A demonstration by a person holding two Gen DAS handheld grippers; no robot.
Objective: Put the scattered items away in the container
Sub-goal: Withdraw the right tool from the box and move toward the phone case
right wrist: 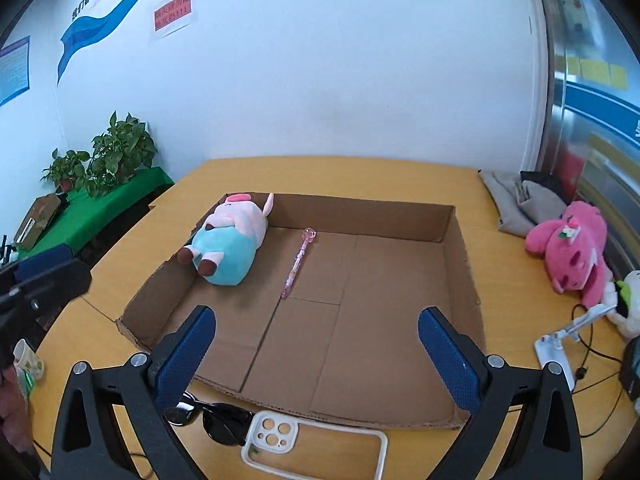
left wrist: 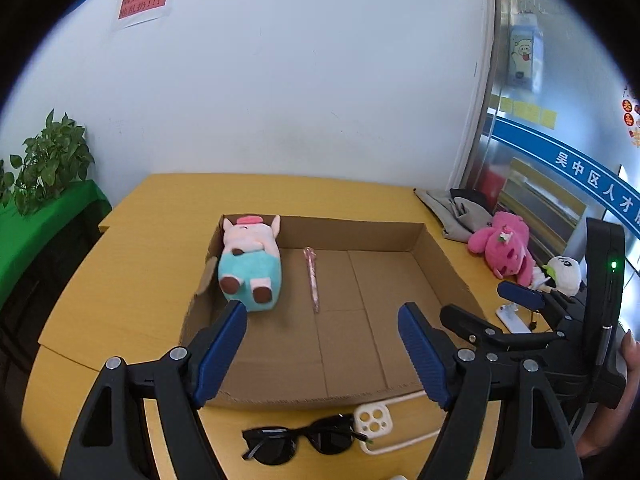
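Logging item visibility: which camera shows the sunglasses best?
The left wrist view. There the sunglasses lie whole on the table between the open left gripper's fingers, beside the phone case. In the right wrist view the sunglasses are partly hidden behind a finger.

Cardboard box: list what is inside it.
Inside the cardboard box: a plush pig by the left wall and a pink pen. Anything under the pig is hidden.

Background: potted plants on green-covered bench | red wall notice | grey folded cloth | yellow sticky notes
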